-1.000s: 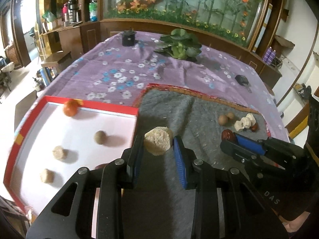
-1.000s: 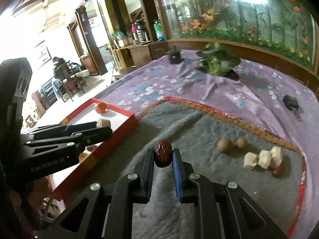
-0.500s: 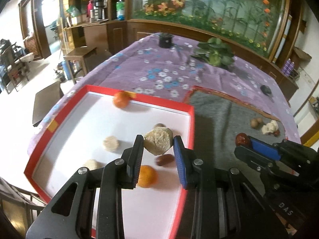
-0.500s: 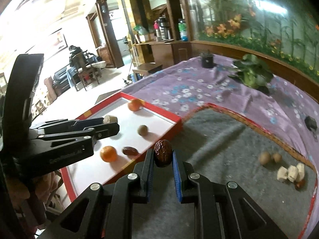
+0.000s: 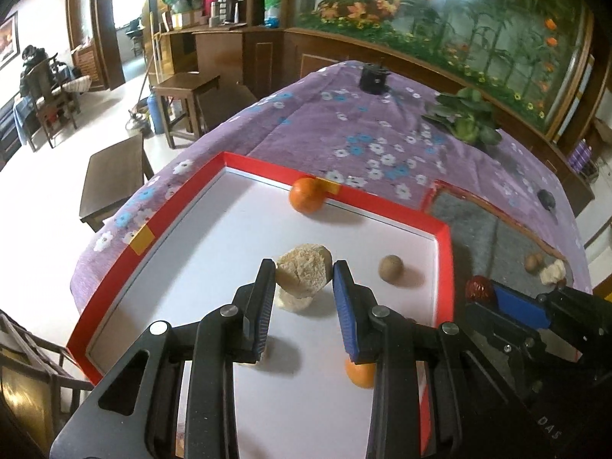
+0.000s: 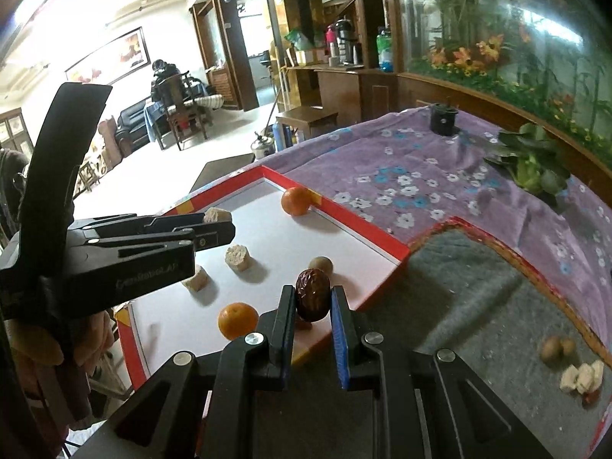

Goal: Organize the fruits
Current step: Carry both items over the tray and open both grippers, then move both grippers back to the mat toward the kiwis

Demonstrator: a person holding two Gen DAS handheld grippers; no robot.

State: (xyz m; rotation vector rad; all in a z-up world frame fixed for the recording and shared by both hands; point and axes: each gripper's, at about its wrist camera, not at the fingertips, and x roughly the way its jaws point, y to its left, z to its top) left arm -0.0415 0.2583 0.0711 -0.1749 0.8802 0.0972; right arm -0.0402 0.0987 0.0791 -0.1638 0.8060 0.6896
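My left gripper is shut on a pale beige chunk and hangs over the white floor of the red-rimmed tray. Under it lies another beige chunk. In the tray also rest two oranges and a brown round fruit. My right gripper is shut on a dark red date, above the tray's near right edge. From the right wrist view the left gripper shows at the left, over two beige chunks.
A grey felt mat lies right of the tray, with brown fruits and white pieces on it. The purple flowered cloth carries a green plant and a black cup. Chairs and a stool stand beyond the table's left edge.
Both grippers have moved left, from over the grey mat to over the tray, each keeping its piece. The tray now fills the middle of both views.
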